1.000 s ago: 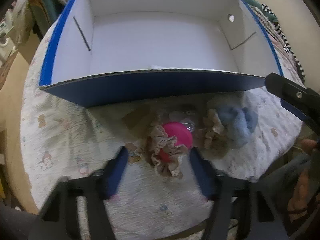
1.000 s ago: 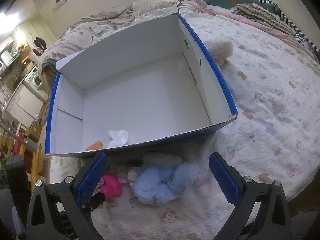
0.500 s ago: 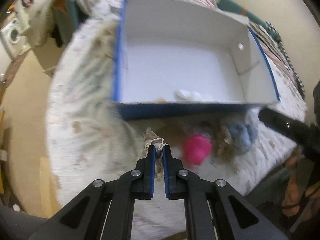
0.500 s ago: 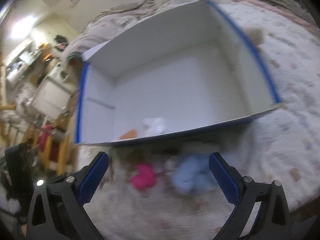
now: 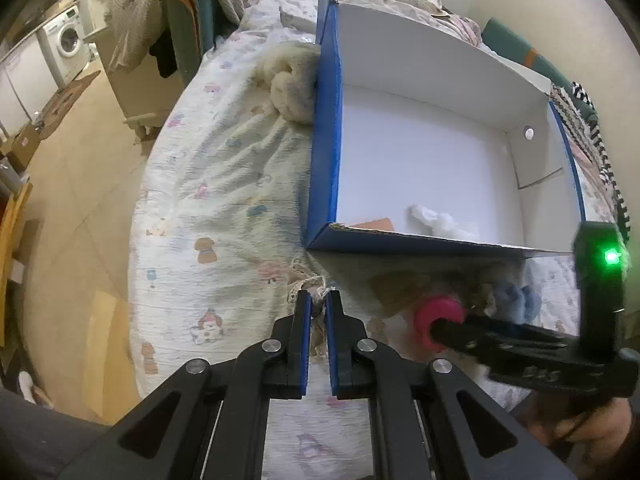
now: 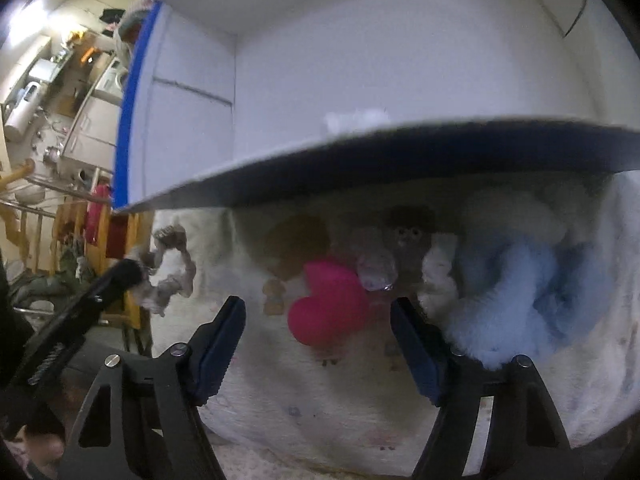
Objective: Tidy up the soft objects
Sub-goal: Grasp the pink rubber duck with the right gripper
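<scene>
My left gripper [image 5: 318, 304] is shut on a beige lace scrunchie [image 5: 310, 286], held above the bed left of the box corner; the scrunchie also shows in the right wrist view [image 6: 170, 272]. My right gripper [image 6: 318, 320] is open, low over the bed, its fingers on either side of a pink heart-shaped soft object [image 6: 330, 308]. That pink object [image 5: 438, 316] lies in front of the blue-and-white box [image 5: 320, 152]. A fluffy blue scrunchie [image 6: 516, 292] lies to its right, and a small brown plush [image 6: 408, 240] lies behind it. A white soft item [image 5: 444, 220] and an orange piece [image 5: 374, 225] lie inside the box.
The box [image 6: 132, 92] stands on a printed bedsheet [image 5: 212, 208]. A cream fluffy item [image 5: 292, 88] lies against the box's left wall. The bed edge drops to the floor on the left, with a washing machine [image 5: 68, 40] and furniture beyond.
My left gripper closed on the lace scrunchie and lifted it away to the left. My right gripper dropped low towards the pink heart, which now sits between its open fingers.
</scene>
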`<control>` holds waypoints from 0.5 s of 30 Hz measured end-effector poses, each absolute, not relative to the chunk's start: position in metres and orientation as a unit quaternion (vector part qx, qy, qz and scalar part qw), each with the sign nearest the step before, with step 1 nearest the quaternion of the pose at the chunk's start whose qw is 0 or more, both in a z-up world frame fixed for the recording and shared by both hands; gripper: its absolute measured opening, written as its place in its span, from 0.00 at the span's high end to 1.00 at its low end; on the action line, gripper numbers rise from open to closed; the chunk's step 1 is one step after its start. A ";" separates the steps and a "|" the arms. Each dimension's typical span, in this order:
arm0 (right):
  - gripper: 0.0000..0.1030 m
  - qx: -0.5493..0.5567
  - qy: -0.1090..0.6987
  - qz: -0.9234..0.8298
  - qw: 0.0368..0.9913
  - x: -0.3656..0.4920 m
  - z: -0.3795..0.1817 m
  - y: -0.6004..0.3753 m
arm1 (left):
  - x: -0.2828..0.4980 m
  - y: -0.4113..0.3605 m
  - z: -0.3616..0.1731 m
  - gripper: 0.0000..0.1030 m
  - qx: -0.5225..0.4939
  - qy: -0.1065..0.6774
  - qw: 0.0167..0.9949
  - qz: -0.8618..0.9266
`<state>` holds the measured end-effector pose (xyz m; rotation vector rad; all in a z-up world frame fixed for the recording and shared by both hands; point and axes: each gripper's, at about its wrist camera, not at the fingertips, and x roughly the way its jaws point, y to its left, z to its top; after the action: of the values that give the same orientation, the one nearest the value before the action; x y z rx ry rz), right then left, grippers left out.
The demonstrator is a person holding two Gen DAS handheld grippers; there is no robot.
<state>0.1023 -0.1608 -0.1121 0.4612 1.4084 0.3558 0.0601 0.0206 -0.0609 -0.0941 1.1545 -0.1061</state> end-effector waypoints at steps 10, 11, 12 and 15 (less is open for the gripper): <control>0.54 0.202 0.633 0.188 0.723 0.091 -0.104 -0.153 | 0.063 0.019 -0.064 0.93 -0.041 0.550 0.833 -0.042; 0.54 0.200 0.632 0.194 0.723 0.088 -0.102 -0.151 | 0.063 0.019 -0.064 0.93 -0.039 0.548 0.834 -0.040; 0.54 0.197 0.629 0.195 0.726 0.086 -0.099 -0.151 | 0.063 0.019 -0.064 0.93 -0.038 0.547 0.835 -0.038; 0.54 0.207 0.623 0.203 0.727 0.082 -0.092 -0.153 | 0.063 0.017 -0.066 0.93 -0.036 0.550 0.833 -0.035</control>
<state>0.0825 -0.1531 -0.0925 0.4557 1.3725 0.4466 0.0630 0.0173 -0.0657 -0.0753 1.1664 -0.0749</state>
